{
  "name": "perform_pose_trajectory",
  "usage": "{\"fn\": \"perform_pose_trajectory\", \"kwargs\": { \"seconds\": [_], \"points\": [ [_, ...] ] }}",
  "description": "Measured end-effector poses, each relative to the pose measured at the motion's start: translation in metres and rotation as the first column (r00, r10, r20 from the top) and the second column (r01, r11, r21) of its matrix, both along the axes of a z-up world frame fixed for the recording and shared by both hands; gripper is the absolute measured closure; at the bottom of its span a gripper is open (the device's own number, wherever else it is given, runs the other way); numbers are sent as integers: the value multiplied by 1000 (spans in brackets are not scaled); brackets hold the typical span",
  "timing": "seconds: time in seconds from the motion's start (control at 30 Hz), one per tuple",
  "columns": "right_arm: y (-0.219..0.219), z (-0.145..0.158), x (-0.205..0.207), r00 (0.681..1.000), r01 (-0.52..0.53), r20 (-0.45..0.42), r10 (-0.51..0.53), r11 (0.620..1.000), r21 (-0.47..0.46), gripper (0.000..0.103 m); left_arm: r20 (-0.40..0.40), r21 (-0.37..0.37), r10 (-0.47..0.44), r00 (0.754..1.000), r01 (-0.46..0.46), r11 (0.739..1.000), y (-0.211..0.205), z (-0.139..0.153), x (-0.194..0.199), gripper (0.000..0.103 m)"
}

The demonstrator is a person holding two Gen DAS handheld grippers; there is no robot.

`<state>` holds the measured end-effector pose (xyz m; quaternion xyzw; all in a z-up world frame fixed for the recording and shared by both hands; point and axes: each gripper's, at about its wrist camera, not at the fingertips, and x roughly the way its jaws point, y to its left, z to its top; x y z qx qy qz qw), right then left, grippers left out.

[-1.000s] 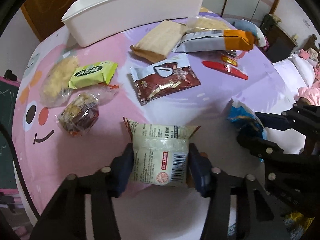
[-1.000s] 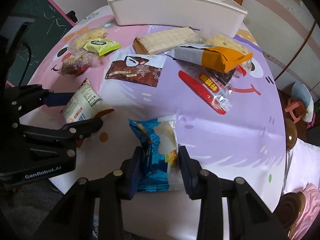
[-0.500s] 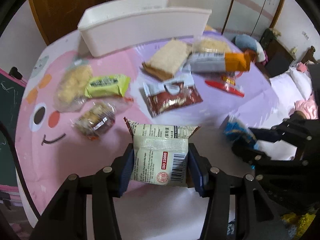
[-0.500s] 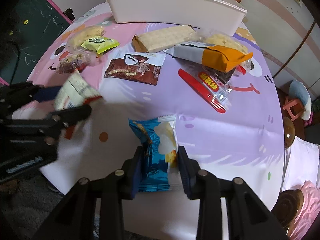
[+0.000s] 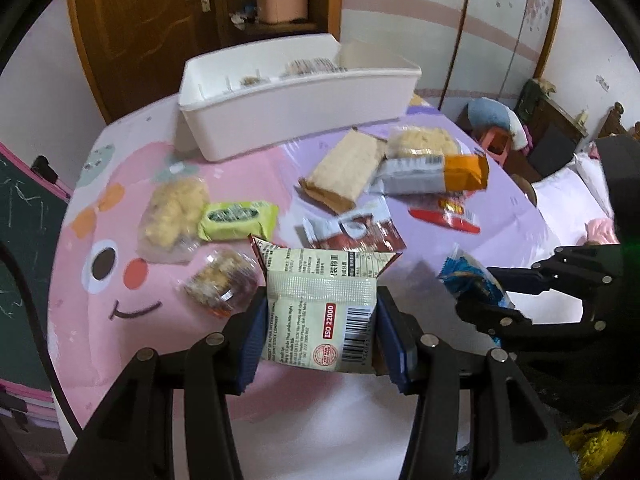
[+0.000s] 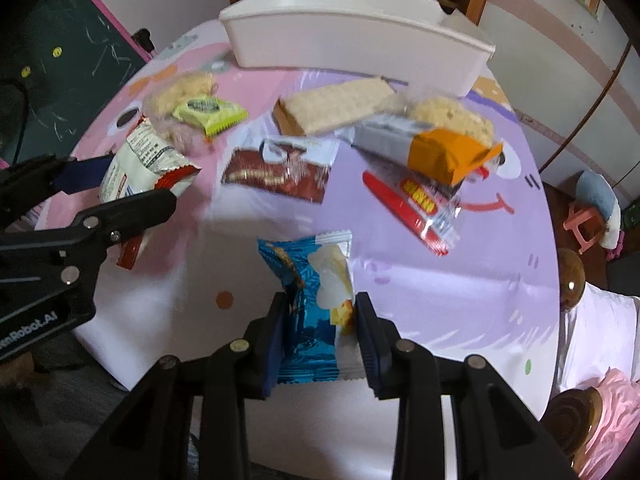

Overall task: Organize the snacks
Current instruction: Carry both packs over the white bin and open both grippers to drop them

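Carry step in hand. White packet (image 5: 320,320) clamped in left tongs (image 5: 322,330), lifted off tabletop (image 5: 132,280); blue packet (image 6: 316,312) clamped in right tongs (image 6: 320,336). Next: both carried ahead to white bin (image 5: 296,120), released inside.

A brown wooden panelled door (image 5: 136,36) stands at eleven o'clock, a dark green chalkboard (image 6: 76,64) at nine, and a small pink plastic stool (image 6: 582,222) on the floor at three.
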<state>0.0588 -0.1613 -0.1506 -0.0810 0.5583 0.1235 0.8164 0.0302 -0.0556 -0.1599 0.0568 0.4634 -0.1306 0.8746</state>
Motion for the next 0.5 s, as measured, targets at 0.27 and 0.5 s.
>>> {"fn": "perform_pose_trajectory", "kwargs": {
  "seconds": [0.27,0.5],
  "points": [
    [1,42,14,994,-4,108,-1,999,51,70,84,-32,45,995,-42,999,16,34,8,53],
    [3,70,32,984,-17,176,3,997,81,70,142,-74,81,987,-71,995,28,68,20,53]
  ]
}}
